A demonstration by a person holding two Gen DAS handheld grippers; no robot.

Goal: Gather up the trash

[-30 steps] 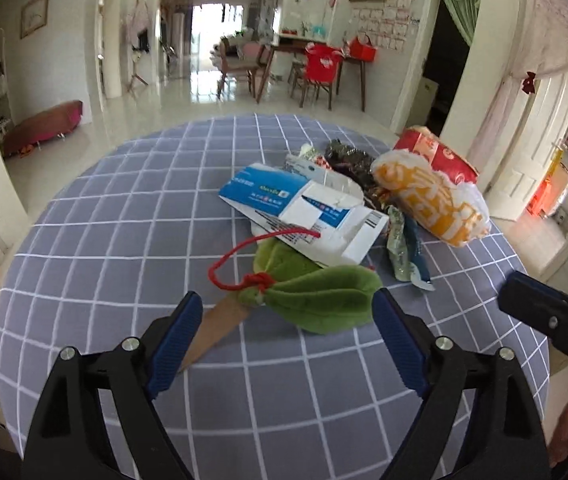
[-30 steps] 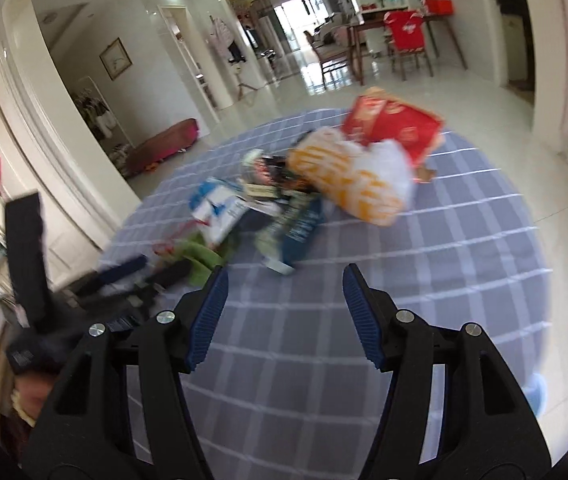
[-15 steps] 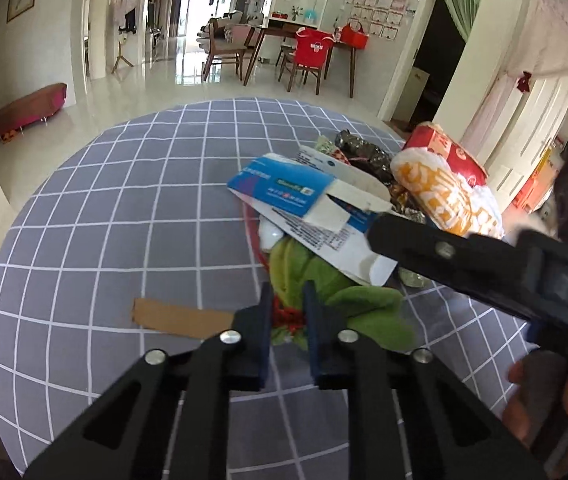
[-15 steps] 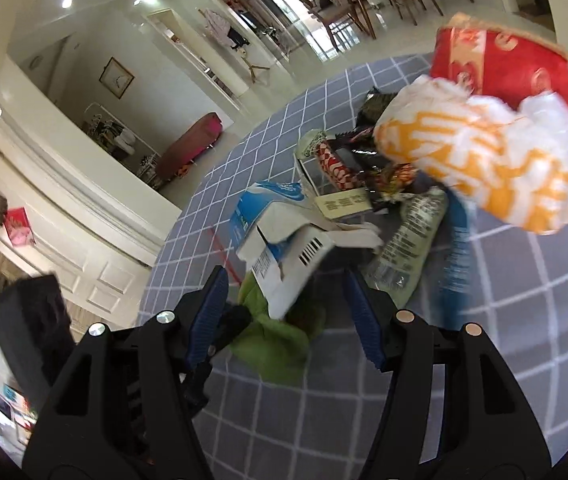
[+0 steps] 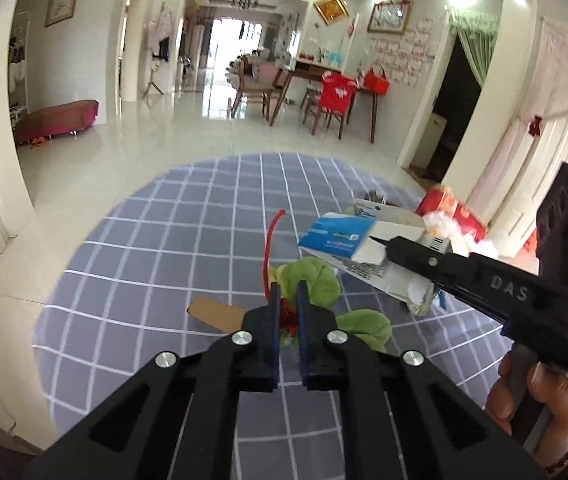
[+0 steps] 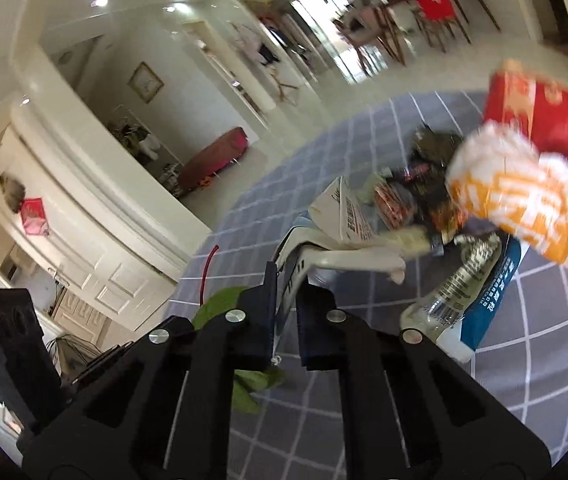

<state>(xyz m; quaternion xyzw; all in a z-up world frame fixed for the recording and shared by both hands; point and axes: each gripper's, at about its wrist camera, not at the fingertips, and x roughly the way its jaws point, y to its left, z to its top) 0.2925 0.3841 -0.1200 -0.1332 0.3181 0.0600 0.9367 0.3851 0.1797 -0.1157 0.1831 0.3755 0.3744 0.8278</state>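
Round tabletop (image 5: 172, 240) with a grey checked cloth takes up most of the view, and the trash is heaped toward its right side. Biggest bits are the white-and-orange bag (image 6: 524, 196) and a red pack (image 6: 540, 116) behind it, then the blue-and-white carton (image 5: 348, 236), then a clear bottle (image 6: 456, 288) lying on a blue pouch (image 6: 496, 300). Nearer the front there's a green leafy thing (image 5: 316, 280) with a red string (image 5: 270, 240) curling up from it, and a brown cardboard scrap (image 5: 216, 314) flat on the cloth just left of it

Left hand-held gripper (image 5: 286, 304) has just clamped nearly all the way down, pinching the red knot where the string meets the green leaves. Right hand-held gripper (image 6: 286, 292) has just snapped closed too, pads squeezing the carton's edge, and the carton looks tilted up off the cloth. The person's hand (image 5: 536, 408) holds its handle at the lower right
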